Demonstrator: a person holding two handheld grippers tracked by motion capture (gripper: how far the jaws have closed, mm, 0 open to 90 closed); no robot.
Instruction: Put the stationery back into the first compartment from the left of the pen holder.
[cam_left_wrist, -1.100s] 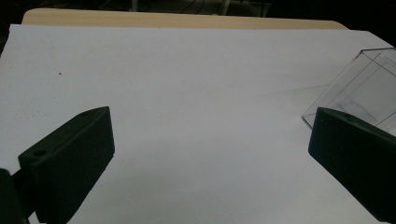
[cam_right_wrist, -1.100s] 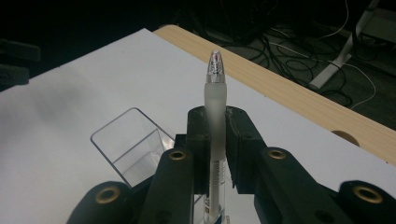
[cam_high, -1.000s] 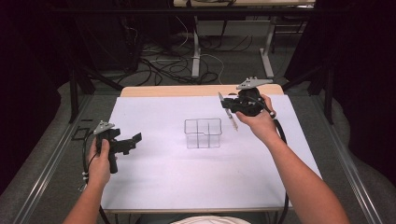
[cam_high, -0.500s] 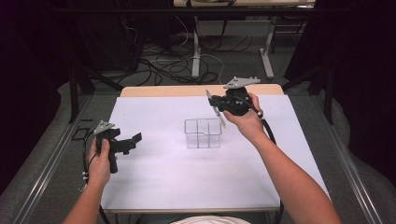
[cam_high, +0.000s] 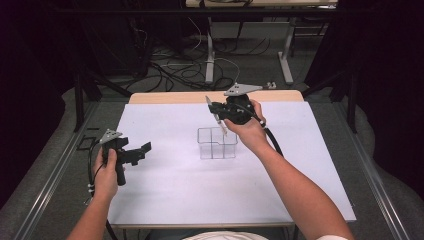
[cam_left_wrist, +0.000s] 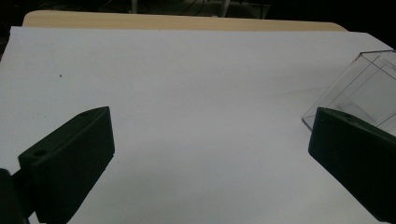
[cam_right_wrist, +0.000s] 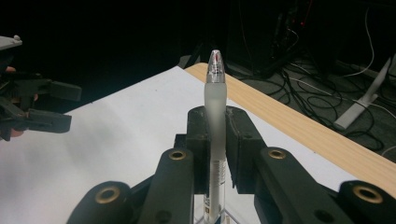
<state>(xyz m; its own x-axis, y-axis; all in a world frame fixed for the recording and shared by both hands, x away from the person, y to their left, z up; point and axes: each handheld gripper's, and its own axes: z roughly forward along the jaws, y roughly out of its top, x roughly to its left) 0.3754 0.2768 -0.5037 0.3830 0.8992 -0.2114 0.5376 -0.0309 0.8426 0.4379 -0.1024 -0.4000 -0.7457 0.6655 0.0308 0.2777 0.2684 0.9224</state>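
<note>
A clear plastic box (cam_high: 217, 143) with inner dividers stands on the white sheet (cam_high: 165, 185) at the table's middle. My right gripper (cam_high: 216, 111) is shut on a frosted pen (cam_right_wrist: 215, 121) that stands upright between its jaws. It hovers just above the box's far edge, and the pen's (cam_high: 215, 116) lower end hangs over the box. My left gripper (cam_high: 141, 151) is open at the sheet's left side, low over it, with nothing between its jaws. The box's corner (cam_left_wrist: 362, 88) sits past its right jaw.
The wooden table edge (cam_high: 175, 96) runs along the back of the sheet. Cables and desk legs (cam_high: 210, 55) lie on the floor beyond. My left gripper (cam_right_wrist: 32, 109) appears far off at the left of the right gripper view.
My right gripper has carried the pen leftward, from right of the box to just above the box's far edge. The left gripper has stayed in place.
</note>
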